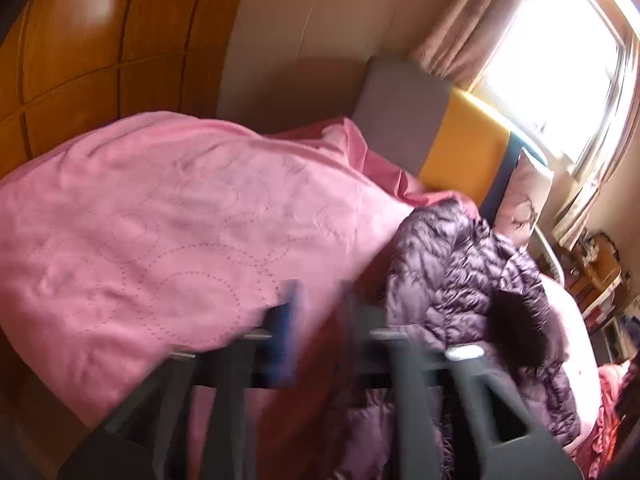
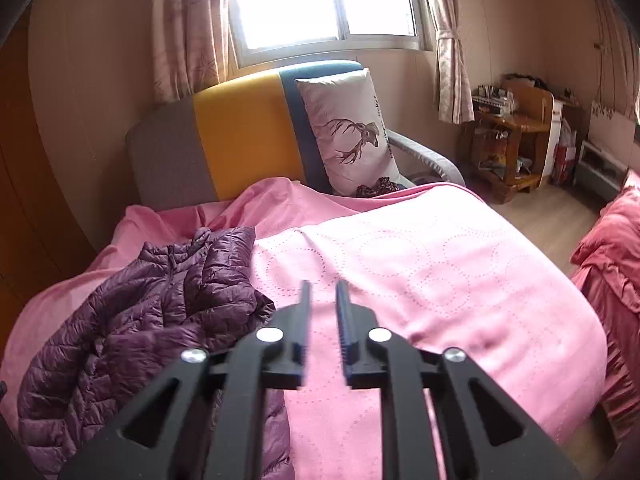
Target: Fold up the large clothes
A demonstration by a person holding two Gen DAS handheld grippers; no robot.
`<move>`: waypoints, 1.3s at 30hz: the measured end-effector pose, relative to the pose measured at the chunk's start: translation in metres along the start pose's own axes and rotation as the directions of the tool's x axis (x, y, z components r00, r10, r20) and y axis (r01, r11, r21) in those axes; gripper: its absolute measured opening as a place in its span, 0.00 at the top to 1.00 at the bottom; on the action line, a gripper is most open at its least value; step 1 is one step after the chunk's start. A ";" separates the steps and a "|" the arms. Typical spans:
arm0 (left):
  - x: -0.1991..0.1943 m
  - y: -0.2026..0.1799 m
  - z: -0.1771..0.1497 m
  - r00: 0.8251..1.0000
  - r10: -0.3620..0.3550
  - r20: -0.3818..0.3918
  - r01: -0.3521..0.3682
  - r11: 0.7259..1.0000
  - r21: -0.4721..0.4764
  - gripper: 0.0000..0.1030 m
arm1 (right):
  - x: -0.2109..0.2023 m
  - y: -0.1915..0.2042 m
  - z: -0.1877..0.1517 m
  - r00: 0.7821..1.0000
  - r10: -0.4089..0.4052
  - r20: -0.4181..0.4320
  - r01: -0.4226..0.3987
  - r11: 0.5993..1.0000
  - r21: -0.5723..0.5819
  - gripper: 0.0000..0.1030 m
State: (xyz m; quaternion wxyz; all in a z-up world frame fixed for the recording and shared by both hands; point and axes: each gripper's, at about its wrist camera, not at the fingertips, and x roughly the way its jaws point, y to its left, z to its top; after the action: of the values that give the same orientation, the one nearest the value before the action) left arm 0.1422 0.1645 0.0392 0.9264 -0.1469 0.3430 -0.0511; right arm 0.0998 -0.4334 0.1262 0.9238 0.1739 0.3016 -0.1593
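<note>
A purple quilted puffer jacket (image 2: 152,312) lies crumpled on a pink bedspread (image 2: 420,272), at the left in the right wrist view. In the left wrist view the jacket (image 1: 460,280) lies to the right on the bedspread (image 1: 160,220). My right gripper (image 2: 323,292) is open with a narrow gap, empty, above the bedspread just right of the jacket. My left gripper (image 1: 318,296) is blurred by motion, open and empty, just left of the jacket.
A grey, yellow and blue headboard (image 2: 240,136) stands behind the bed with a deer-print pillow (image 2: 352,128) against it. A window with curtains (image 2: 320,0) is behind. A wooden wardrobe (image 1: 80,40) is at the left. A wooden shelf (image 2: 512,140) and red bedding (image 2: 612,248) are at the right.
</note>
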 end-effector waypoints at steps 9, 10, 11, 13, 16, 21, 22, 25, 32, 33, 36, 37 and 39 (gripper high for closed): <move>-0.014 -0.017 -0.054 0.988 -0.119 -0.095 0.124 0.991 0.040 0.14 | 0.061 0.090 -0.087 0.935 0.230 -0.271 -0.268 0.957 -0.112 0.20; -0.007 -0.019 -0.064 0.986 -0.109 -0.127 0.116 0.992 0.050 0.16 | 0.079 0.102 -0.103 0.919 0.212 -0.332 -0.268 0.954 -0.131 0.20; 0.001 -0.020 -0.072 0.982 -0.110 -0.155 0.120 0.991 0.057 0.26 | 0.093 0.111 -0.112 0.901 0.207 -0.381 -0.278 0.950 -0.141 0.32; 0.022 -0.025 -0.087 0.966 -0.089 -0.244 0.116 0.988 0.098 0.60 | 0.114 0.129 -0.130 0.857 0.211 -0.469 -0.320 0.933 -0.165 0.80; 0.037 -0.021 -0.083 0.966 -0.004 -0.258 0.046 0.987 0.156 0.86 | 0.098 0.142 -0.125 0.905 0.152 -0.398 -0.284 0.912 -0.297 0.92; 0.055 0.016 -0.026 0.977 0.123 -0.176 -0.107 0.989 0.100 0.90 | 0.058 0.101 -0.074 0.989 -0.035 -0.144 -0.024 0.921 -0.388 0.92; 0.058 0.020 -0.018 0.976 0.142 -0.167 -0.127 0.987 0.096 0.90 | 0.055 0.081 -0.059 0.989 -0.104 -0.104 0.058 0.925 -0.374 0.92; 0.074 0.034 0.017 0.968 0.217 -0.129 -0.206 0.974 0.096 0.90 | 0.062 0.027 -0.028 0.959 -0.277 -0.058 0.246 0.919 -0.307 0.92; 0.082 0.046 0.083 0.921 0.388 0.012 -0.388 0.921 0.016 0.10 | 0.082 -0.072 0.010 0.784 -0.618 -0.058 0.604 0.782 -0.155 0.91; 0.068 0.044 0.086 0.912 0.401 0.083 -0.402 0.916 -0.008 0.09 | 0.081 -0.082 0.009 0.769 -0.636 -0.066 0.625 0.770 -0.130 0.87; 0.050 0.044 0.089 0.886 0.445 0.129 -0.448 0.894 -0.008 0.09 | 0.065 -0.093 0.008 0.789 -0.611 -0.062 0.607 0.792 -0.068 0.25; 0.046 0.047 0.086 0.896 0.430 0.106 -0.432 0.902 -0.011 0.09 | 0.055 -0.091 0.003 0.801 -0.596 -0.054 0.594 0.803 -0.052 0.20; 0.040 0.047 0.069 0.962 0.271 0.043 -0.270 0.962 -0.033 0.09 | 0.041 -0.086 -0.005 0.864 -0.495 -0.091 0.494 0.869 -0.036 0.19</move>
State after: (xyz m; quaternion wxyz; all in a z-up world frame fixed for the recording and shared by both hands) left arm 0.2172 0.2183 0.0501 0.9303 -0.1124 0.3388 0.0841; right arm 0.0944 -0.5156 0.0782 0.8375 0.0934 0.3815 -0.3800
